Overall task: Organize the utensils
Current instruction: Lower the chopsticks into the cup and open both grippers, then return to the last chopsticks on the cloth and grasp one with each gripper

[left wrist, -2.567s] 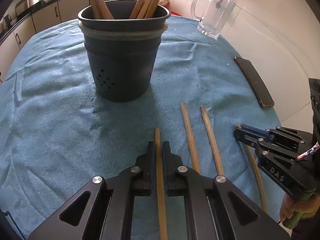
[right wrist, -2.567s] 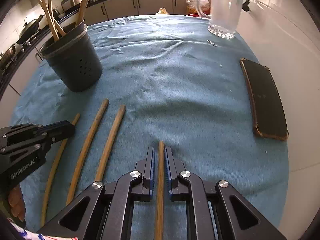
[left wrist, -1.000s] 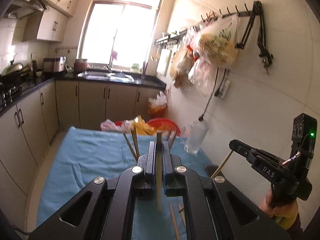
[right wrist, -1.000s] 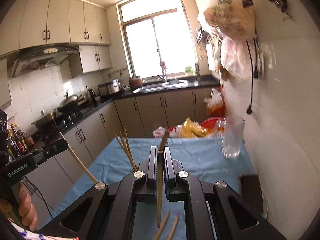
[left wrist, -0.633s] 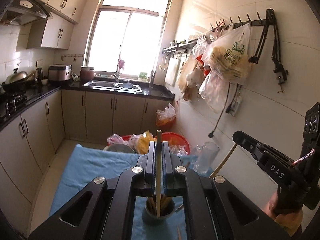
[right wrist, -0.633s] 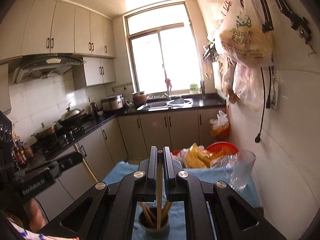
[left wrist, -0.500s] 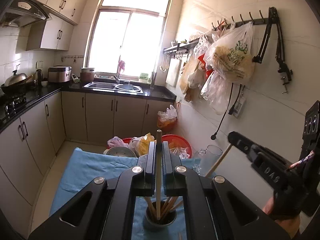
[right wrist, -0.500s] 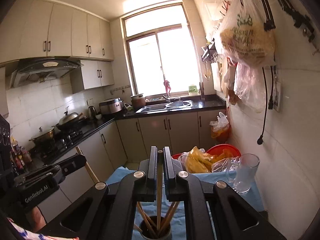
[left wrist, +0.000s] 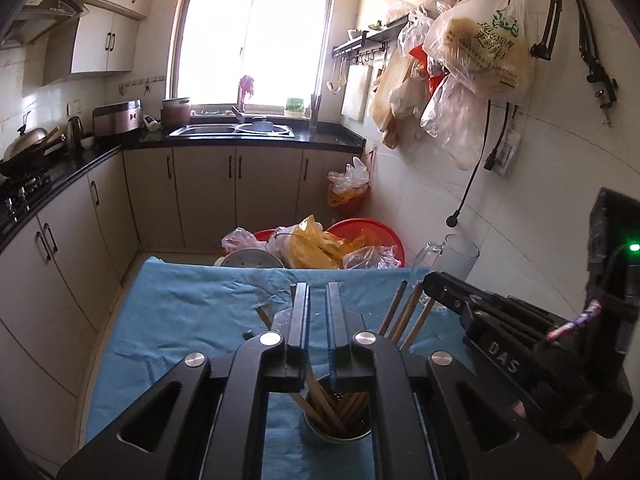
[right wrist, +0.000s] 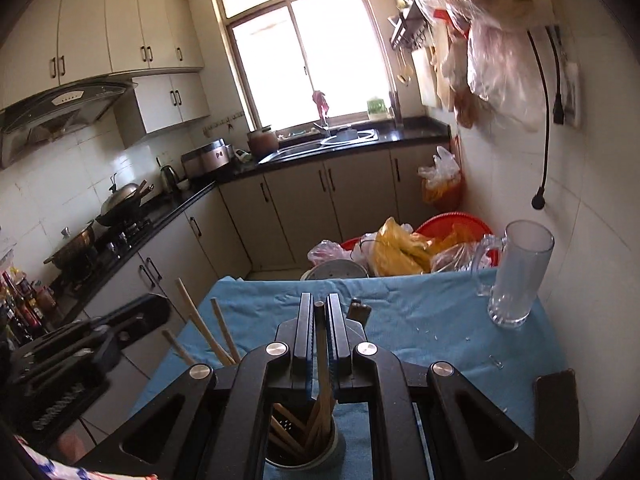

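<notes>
A dark utensil cup (left wrist: 320, 436) full of wooden chopsticks (left wrist: 404, 316) stands on the blue cloth, right below both grippers; it also shows in the right wrist view (right wrist: 336, 446). My left gripper (left wrist: 317, 304) is above the cup with its jaws slightly apart and nothing between them. My right gripper (right wrist: 319, 316) is shut on a wooden chopstick (right wrist: 320, 344) that hangs upright with its lower end inside the cup. The right gripper's body (left wrist: 500, 332) shows in the left wrist view, close on the right.
The table carries a blue cloth (right wrist: 420, 320), a glass mug (right wrist: 516, 276) at the far right and a black phone (right wrist: 558, 420) at the right edge. A red basin with plastic bags (left wrist: 344, 244) sits behind the table. Kitchen counters run along the left and back.
My left gripper has opened and its chopstick has dropped into the cup. My right gripper has lowered its chopstick further into the cup and still holds it.
</notes>
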A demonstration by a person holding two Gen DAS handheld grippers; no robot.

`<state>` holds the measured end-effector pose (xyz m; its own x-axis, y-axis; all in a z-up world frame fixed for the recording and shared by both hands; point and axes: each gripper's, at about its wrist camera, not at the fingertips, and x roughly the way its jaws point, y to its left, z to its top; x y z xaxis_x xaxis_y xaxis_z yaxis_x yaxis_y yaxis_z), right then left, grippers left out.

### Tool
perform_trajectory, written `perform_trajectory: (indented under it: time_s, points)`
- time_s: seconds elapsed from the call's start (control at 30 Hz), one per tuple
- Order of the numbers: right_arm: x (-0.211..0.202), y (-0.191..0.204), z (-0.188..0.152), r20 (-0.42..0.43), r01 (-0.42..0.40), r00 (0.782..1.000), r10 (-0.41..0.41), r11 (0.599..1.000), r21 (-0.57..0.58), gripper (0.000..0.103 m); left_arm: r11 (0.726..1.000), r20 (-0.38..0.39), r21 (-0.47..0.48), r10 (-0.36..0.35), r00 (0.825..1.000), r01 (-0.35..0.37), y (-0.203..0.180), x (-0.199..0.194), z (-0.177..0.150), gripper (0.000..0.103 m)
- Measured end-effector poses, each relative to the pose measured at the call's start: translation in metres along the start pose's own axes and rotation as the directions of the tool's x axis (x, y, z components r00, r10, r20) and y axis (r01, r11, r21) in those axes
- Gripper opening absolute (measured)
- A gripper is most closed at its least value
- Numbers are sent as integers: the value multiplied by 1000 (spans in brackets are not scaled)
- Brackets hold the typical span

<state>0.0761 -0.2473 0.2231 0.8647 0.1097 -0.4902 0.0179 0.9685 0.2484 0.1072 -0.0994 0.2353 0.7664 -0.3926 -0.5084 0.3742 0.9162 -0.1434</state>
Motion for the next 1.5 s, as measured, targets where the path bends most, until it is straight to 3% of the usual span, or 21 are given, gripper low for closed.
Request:
perform_trajectory:
  time_s: [0.1, 0.13, 0.17, 0.3, 0.43, 0.57, 0.63, 0.77, 0.87, 0.93, 1.03, 1.1, 1.13, 1.4, 1.47, 1.5]
  points:
    - [-3, -4, 0, 5, 4, 1000, -4, 1000, 2, 19, 1000, 26, -1, 9, 1000, -8, -1, -12, 1, 30]
    - [-5, -3, 0, 9, 5, 1000, -5, 1000, 2, 28, 1000, 35, -1, 12, 999, -12, -1, -16, 1, 35]
    - [-9, -4, 0, 17, 6, 1000, -6, 1000, 4, 32, 1000, 48, 2, 18, 999, -18, -2, -22, 0, 35]
    - [-28, -8, -2, 30, 7, 1000, -7, 1000, 13, 33, 999, 73, 22, 23, 997, -25, -4, -45, -5, 40]
    - [-50, -14, -18, 24, 23, 999, -23, 1000, 3, 46, 999, 85, 33, 14, 996, -17, -3, -72, -21, 44]
    - [-64, -29, -61, -45, 53, 998, -54, 998, -17, 54, 1000, 67, 23, 0, 998, -2, 1, -90, -48, 50]
    - [-62, -37, -91, -115, 61, 991, -65, 998, -34, 54, 1000, 44, 15, 2, 999, -2, 5, -94, -67, 52]
    - [-45, -47, -164, -281, 70, 955, -92, 994, -90, 53, 1000, -54, 2, -1, 999, 1, 9, -77, -111, 52]
    - [-37, -48, -205, -363, 38, 929, -72, 994, -100, 44, 999, -170, -35, -19, 985, 14, 10, -50, -147, 52]
    - [-34, -43, -226, -390, 30, 917, -81, 990, -137, 43, 998, -237, -49, -41, 971, 31, 6, -32, -166, 52]
    - [-32, -37, -243, -411, 37, 904, -117, 980, -196, 36, 998, -290, -28, -58, 955, 52, -7, -12, -181, 51]
    - [-35, -38, -244, -402, 47, 906, -131, 976, -211, 24, 998, -323, -4, -64, 944, 67, -20, 4, -185, 51]
    - [-35, -40, -243, -408, 46, 904, -127, 978, -203, 13, 997, -341, 7, -69, 938, 76, -27, 12, -188, 51]
    - [-57, -69, -248, -419, 83, 899, -130, 988, -128, 8, 989, -441, 97, -59, 896, 113, -73, 73, -205, 49]
    - [-63, -74, -250, -420, 90, 898, -132, 989, -119, 8, 985, -463, 131, -39, 886, 111, -82, 88, -211, 43]
    - [-65, -76, -251, -422, 92, 897, -132, 989, -113, 8, 984, -474, 142, -31, 880, 111, -85, 95, -212, 34]
